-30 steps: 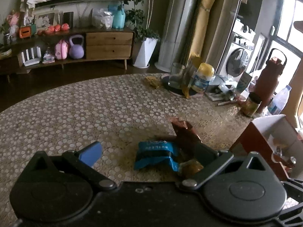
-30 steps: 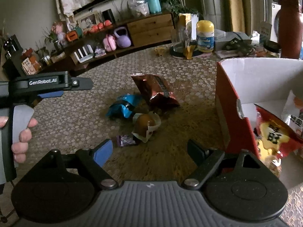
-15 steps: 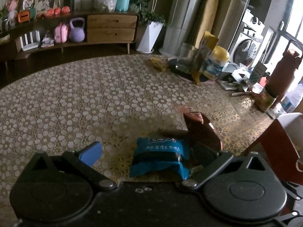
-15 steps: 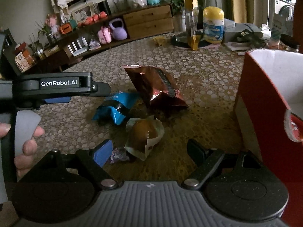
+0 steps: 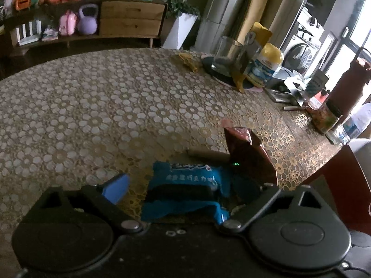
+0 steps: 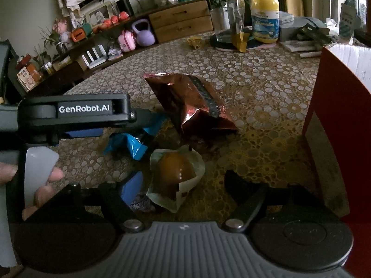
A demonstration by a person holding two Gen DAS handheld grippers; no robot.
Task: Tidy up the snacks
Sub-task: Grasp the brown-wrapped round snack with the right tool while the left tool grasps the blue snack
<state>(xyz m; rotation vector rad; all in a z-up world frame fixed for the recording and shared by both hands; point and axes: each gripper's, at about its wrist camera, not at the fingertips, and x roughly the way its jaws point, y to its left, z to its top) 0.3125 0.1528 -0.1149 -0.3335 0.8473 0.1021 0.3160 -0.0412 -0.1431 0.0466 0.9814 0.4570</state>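
The left gripper (image 5: 183,188), fingers apart, straddles the crinkled blue plastic snack packet (image 5: 185,191); close squarely on its thick middle. The right gripper (image 6: 184,185), likewise spread, brackets the clear-wrapped round brown pastry (image 6: 177,173); grip gently.

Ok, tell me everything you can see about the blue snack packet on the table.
The blue snack packet is a small, glossy, crinkled plastic wrapper with white lettering and a dark band across its front. It lies flat on the patterned table, between the open fingers of the left claw, which do not yet squeeze it. Its right end sits against the copper foil bag. From the right wrist view the claw hides part of it.
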